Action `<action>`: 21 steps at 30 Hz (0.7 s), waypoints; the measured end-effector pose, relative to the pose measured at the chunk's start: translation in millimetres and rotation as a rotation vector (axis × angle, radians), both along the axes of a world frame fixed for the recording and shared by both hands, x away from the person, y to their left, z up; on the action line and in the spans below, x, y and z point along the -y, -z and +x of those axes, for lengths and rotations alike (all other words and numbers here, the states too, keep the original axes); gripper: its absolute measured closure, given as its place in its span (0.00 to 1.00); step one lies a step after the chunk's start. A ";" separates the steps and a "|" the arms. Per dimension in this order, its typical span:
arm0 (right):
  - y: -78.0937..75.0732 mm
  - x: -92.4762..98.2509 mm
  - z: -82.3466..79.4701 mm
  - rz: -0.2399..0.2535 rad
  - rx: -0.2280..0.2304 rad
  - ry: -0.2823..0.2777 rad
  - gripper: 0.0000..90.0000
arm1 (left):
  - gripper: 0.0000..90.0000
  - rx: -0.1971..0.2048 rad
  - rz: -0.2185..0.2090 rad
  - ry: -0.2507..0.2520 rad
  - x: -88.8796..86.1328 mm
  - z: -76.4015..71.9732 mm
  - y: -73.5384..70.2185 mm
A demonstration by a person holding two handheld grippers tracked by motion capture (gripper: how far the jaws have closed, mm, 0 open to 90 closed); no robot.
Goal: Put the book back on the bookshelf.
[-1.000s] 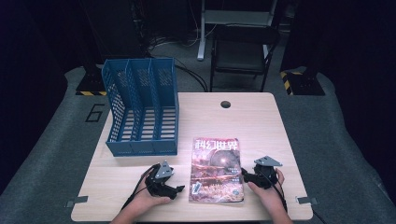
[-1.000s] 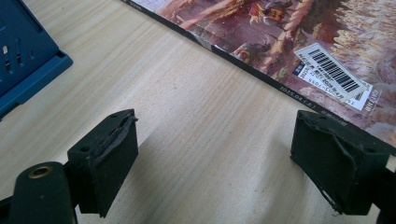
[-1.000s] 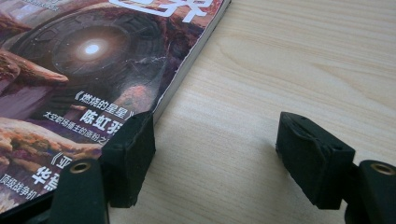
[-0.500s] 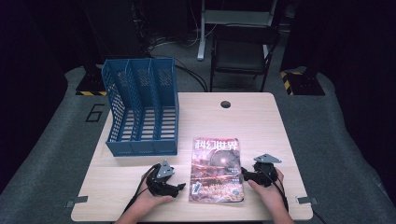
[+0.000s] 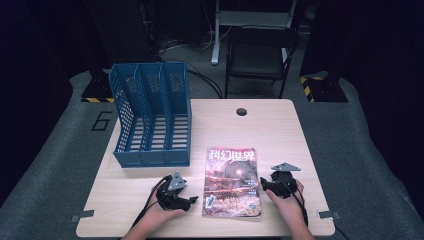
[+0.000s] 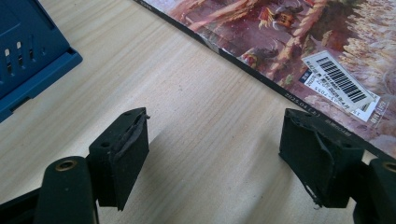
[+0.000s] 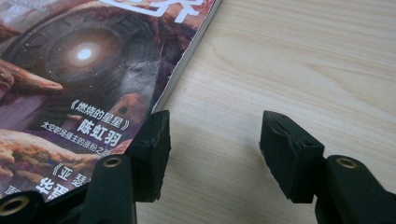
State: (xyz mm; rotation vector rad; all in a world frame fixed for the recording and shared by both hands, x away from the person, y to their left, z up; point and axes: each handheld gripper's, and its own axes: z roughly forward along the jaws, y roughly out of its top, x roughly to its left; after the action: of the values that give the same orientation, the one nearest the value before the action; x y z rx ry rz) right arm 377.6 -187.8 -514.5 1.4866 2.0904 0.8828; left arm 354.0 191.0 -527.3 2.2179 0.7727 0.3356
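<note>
Magazine (image 5: 231, 182) is lying flat at the lower middle of the high view, on the table (image 5: 280, 130), flanked by both grippers, likely so each can take an edge. Left gripper (image 5: 187, 200) and right gripper (image 5: 263, 186) are standing apart, jaws having just been closing, nothing between them. Blue file rack (image 5: 152, 122) is waiting at upper left.

Two black jaws of the right gripper (image 7: 212, 149) stand apart and have just been closing, with bare pale wooden table (image 7: 299, 60) between them. The left-hand jaw sits at the edge of a magazine (image 7: 93, 65) lying flat, its cover a glowing reddish scene with white Chinese lettering.
</note>
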 end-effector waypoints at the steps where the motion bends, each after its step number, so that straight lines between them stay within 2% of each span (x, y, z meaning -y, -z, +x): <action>1: -1.4 0.7 -0.1 0.004 -0.002 0.006 0.47 | 0.26 -0.004 -0.009 0.009 -0.5 0.1 0.3; 4: -6.3 0.6 -1.0 0.031 0.008 0.022 0.45 | 0.26 0.013 -0.013 0.008 -0.5 0.1 1.9; 5: -8.5 1.0 -1.9 0.030 0.013 0.007 0.45 | 0.26 0.015 -0.025 0.006 -0.2 0.1 2.6; 8: -15.4 -3.8 -4.4 0.062 0.034 -0.002 0.43 | 0.26 0.023 -0.018 0.012 -0.8 0.7 2.5; 21: -19.2 -21.6 -6.4 0.095 0.029 -0.063 0.41 | 0.26 0.022 -0.019 0.019 -1.0 1.3 2.5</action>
State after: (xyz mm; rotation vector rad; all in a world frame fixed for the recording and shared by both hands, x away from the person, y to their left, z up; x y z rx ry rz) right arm 371.2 -166.3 -495.2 1.4530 2.1109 1.0348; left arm 355.2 192.0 -529.8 2.1988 0.7393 0.3408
